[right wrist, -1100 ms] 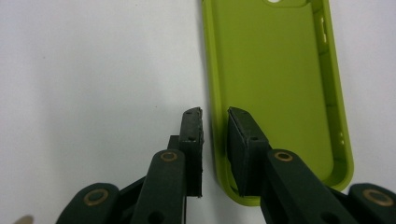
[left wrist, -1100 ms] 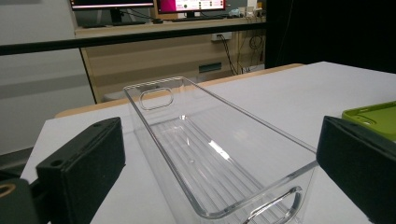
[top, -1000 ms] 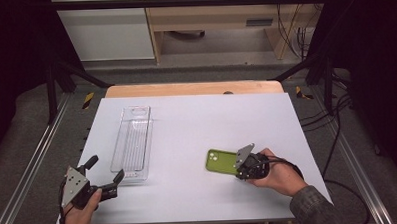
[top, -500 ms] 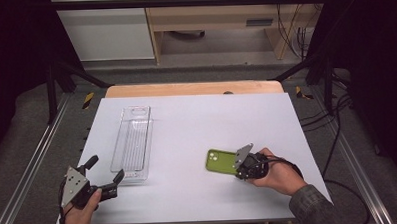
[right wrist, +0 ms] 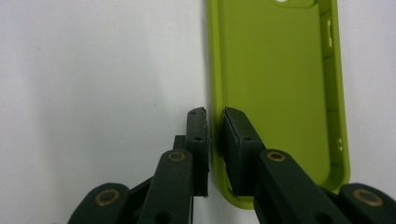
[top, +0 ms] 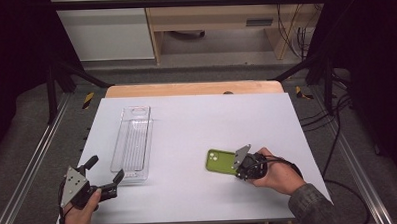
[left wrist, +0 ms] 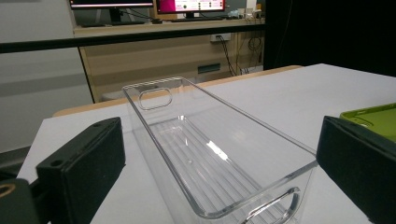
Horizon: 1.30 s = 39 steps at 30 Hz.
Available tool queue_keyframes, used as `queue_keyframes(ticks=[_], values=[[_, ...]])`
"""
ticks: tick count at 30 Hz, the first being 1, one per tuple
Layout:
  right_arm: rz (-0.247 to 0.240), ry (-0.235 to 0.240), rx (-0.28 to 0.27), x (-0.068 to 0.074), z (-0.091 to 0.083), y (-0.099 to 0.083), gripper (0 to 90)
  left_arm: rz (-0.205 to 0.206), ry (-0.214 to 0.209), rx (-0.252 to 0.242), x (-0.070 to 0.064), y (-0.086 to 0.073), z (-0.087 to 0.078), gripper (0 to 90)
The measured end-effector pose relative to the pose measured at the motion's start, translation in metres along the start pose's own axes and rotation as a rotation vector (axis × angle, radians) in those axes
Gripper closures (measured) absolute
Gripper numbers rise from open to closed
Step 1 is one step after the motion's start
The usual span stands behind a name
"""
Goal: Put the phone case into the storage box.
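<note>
A lime-green phone case [top: 218, 161] lies open side up on the white table, right of centre near the front. My right gripper [top: 237, 163] is shut on the phone case's [right wrist: 275, 84] long side wall near a corner, one jaw outside the wall and one inside; the right gripper [right wrist: 215, 114] points down at the table. A clear, empty plastic bin [top: 132, 144] with handle cut-outs lies lengthwise at the left. My left gripper [top: 106, 167] stands open just in front of the near end of the bin [left wrist: 187, 140], and the left gripper [left wrist: 219, 172] holds nothing between its wide-apart jaws.
The white table top [top: 212, 121] has a wooden strip [top: 195, 88] along its far edge. Metal frame rails [top: 33, 163] run down both sides. Beyond the table stand a wooden cabinet [top: 208, 16] and hanging cables [top: 293, 23].
</note>
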State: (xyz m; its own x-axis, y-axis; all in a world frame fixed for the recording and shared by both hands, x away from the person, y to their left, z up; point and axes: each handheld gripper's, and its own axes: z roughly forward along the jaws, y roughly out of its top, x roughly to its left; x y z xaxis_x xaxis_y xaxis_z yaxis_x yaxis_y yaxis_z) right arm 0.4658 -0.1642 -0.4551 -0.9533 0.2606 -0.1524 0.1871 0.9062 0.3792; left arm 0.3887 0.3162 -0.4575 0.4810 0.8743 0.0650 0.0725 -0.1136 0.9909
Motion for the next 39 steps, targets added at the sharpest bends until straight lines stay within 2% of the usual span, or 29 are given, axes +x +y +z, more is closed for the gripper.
queue_keyframes(ticks=[17,26,35,39], values=[[-0.028,-0.03,0.037,0.0033,0.001,0.005,82.7,0.006,-0.009,0.005,-0.0011,0.0,0.0014,1.0],[-0.026,-0.04,0.042,0.0041,0.0008,0.0055,86.0,0.006,-0.014,0.004,-0.0011,0.0002,0.0013,1.0],[-0.04,-0.044,0.029,0.0076,0.0,0.0045,87.7,0.007,-0.015,0.006,-0.0011,0.0002,0.0013,1.0],[-0.041,-0.067,0.003,0.0098,-0.0057,0.0059,87.8,0.007,-0.014,0.004,-0.0008,0.0005,0.0007,1.0]])
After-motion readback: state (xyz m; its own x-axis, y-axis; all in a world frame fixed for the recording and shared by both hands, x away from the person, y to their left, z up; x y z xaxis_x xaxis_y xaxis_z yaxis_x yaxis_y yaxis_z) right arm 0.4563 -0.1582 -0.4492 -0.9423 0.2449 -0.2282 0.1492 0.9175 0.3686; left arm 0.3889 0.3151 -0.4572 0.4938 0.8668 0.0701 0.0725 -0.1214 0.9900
